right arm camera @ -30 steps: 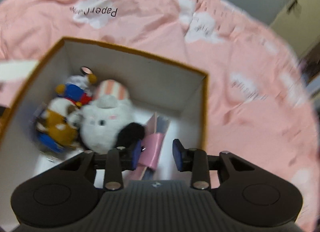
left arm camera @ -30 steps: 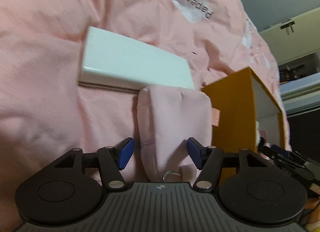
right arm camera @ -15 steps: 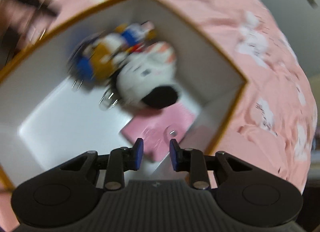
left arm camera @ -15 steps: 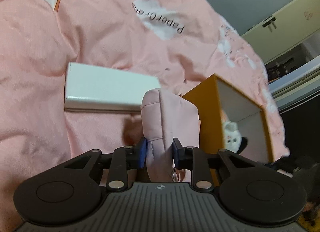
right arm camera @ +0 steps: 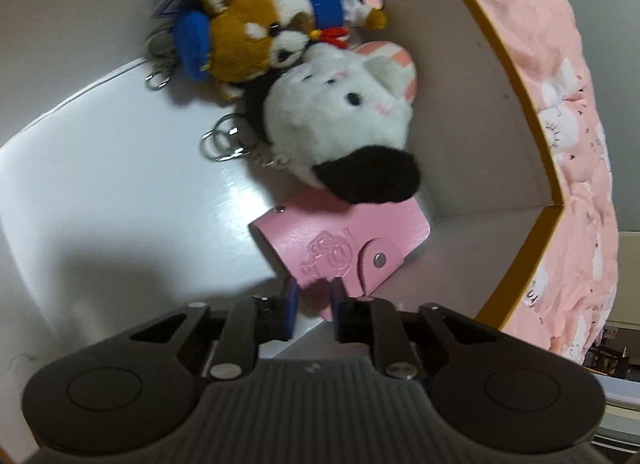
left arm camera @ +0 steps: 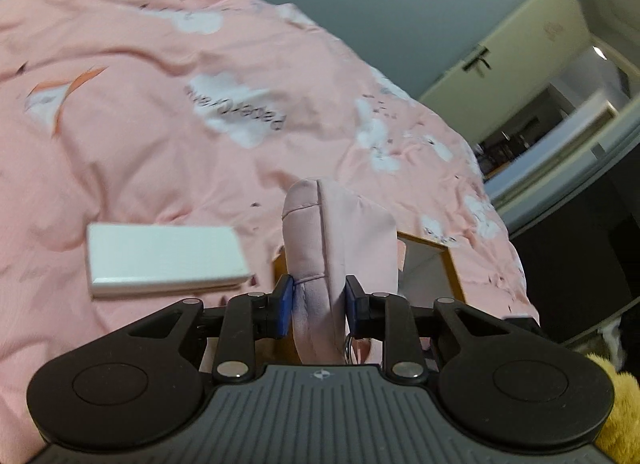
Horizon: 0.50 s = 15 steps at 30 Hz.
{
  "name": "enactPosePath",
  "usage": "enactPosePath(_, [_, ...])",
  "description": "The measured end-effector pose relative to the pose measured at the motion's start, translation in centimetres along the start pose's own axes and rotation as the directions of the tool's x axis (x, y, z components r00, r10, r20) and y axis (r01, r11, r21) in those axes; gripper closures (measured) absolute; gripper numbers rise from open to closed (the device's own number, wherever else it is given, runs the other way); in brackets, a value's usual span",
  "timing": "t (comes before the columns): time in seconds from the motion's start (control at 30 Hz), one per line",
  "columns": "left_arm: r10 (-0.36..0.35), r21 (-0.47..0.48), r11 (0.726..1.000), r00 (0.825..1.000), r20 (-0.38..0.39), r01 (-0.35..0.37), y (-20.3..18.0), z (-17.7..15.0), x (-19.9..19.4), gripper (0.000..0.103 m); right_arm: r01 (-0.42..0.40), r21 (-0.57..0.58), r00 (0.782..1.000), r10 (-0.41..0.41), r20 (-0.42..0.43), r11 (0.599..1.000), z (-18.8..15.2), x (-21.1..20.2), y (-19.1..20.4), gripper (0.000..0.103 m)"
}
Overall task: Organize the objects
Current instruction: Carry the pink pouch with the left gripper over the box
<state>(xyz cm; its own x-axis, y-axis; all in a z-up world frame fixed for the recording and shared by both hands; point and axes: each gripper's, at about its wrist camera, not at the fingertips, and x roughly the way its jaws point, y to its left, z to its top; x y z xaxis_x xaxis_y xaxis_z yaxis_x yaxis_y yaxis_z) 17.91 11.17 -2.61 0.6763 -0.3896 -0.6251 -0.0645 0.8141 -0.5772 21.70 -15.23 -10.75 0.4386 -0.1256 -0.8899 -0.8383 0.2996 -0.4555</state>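
Observation:
My left gripper (left arm camera: 319, 306) is shut on a soft pink pouch (left arm camera: 340, 240) and holds it upright above the pink bedspread. Behind the pouch shows the rim of the orange box (left arm camera: 452, 264). In the right wrist view my right gripper (right arm camera: 312, 306) sits inside the orange box (right arm camera: 516, 264) with white walls, jaws narrowly apart just above the edge of a pink card holder (right arm camera: 340, 244); whether they pinch it is unclear. A white plush (right arm camera: 344, 124) and a brown and blue plush keychain (right arm camera: 248, 32) lie beyond it.
A white rectangular box (left arm camera: 164, 260) lies on the pink bedspread (left arm camera: 160, 124) left of the pouch. A yellow plush edge (left arm camera: 616, 404) shows at the lower right. Cupboards and a dark doorway (left arm camera: 540, 124) stand past the bed.
My left gripper closed on the pink pouch and lifted it off the bed toward the box. My right gripper swung inside the box and narrowed over the pink card holder.

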Motion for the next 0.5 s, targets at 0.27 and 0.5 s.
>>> enactPosePath(0.27, [0.009, 0.095, 0.995, 0.999, -0.041, -0.005, -2.8, -0.2, 2.4, 0.073, 0.046, 0.075, 0.996, -0.052, 0.074, 0.996, 0.1, 0.5, -2.4, 0.100])
enactPosePath(0.5, [0.042, 0.121, 0.992, 0.998, -0.053, -0.035, -2.8, -0.3, 3.3, 0.073, -0.092, 0.181, 0.987, 0.065, 0.149, 0.979, -0.6, -1.9, -4.1, 0.087])
